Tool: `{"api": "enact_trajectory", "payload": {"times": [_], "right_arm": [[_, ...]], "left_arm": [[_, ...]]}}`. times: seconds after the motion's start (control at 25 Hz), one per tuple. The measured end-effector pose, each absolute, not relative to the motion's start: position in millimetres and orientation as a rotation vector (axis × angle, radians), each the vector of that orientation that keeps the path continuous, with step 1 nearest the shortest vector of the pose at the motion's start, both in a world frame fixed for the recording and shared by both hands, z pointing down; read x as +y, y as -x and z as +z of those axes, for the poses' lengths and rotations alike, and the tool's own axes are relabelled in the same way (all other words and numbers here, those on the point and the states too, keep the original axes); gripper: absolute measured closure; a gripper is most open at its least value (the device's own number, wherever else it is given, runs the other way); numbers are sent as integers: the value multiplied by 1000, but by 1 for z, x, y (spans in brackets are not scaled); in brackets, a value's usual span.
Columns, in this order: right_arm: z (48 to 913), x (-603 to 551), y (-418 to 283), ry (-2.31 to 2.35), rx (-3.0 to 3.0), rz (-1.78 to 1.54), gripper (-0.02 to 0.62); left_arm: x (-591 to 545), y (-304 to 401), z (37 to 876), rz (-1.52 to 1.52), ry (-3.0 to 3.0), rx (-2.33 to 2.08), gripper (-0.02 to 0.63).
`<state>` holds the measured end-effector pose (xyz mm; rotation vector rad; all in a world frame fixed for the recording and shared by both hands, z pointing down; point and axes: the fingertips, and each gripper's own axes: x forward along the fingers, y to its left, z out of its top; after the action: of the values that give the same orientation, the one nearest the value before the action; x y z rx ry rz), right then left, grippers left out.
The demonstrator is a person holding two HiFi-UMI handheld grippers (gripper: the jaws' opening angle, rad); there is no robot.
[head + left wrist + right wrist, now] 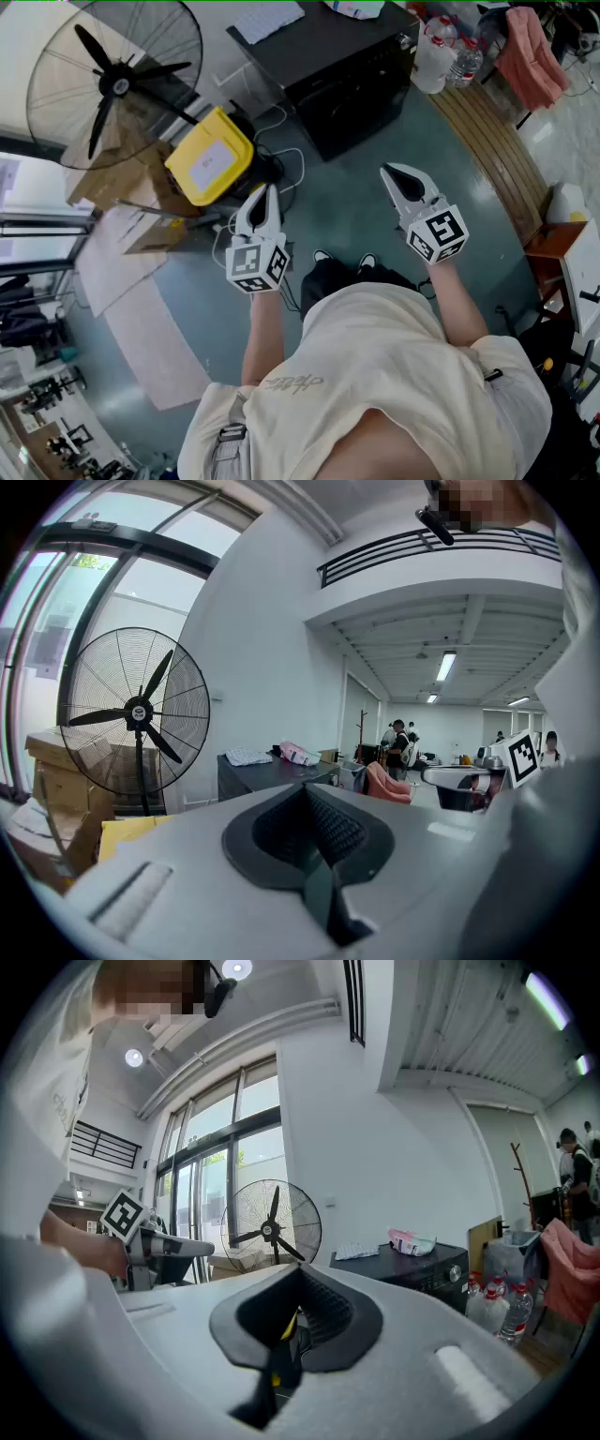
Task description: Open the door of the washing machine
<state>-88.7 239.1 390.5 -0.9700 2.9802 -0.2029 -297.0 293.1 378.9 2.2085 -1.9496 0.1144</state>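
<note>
The washing machine (342, 70) is a black box standing on the floor ahead of me, with papers and a pink packet on its top. It also shows in the left gripper view (272, 773) and in the right gripper view (422, 1265), where a knob sits on its front panel. I cannot make out its door. My left gripper (270, 195) is held in the air, shut and holding nothing, well short of the machine. My right gripper (396, 176) is also shut and holds nothing, a little nearer the machine. In each gripper's own view the jaws meet with nothing between them.
A large standing fan (112, 84) and cardboard boxes (122, 173) are at the left. A yellow bin (211, 157) and cables (281, 164) lie between them and the machine. Water bottles (448, 52) and a pink cloth on a chair (530, 56) are at the right.
</note>
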Motion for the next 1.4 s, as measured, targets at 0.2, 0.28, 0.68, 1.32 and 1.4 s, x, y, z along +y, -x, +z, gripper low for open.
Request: {"api": "enact_trajectory", "payload": {"times": [0.2,0.28,0.68,1.32,1.4], "right_arm": [[394,244,89,963,2986,-208,594],[395,245,87,974,2987,-209,594],[395,243,91,1028,3002,-150,594],[386,221,140,1046,3117,-84,428],[389,220,145,1069,3116,-126,428]], "left_arm": [[294,290,380,116,-2225,-1931,590],[293,289,383,114,-2219,-1924,591],[277,285,392,100,-2251,-1869,590],[238,324,386,62,-2270,-1793,590],[239,332,388,61,-2270,-1781,591]]}}
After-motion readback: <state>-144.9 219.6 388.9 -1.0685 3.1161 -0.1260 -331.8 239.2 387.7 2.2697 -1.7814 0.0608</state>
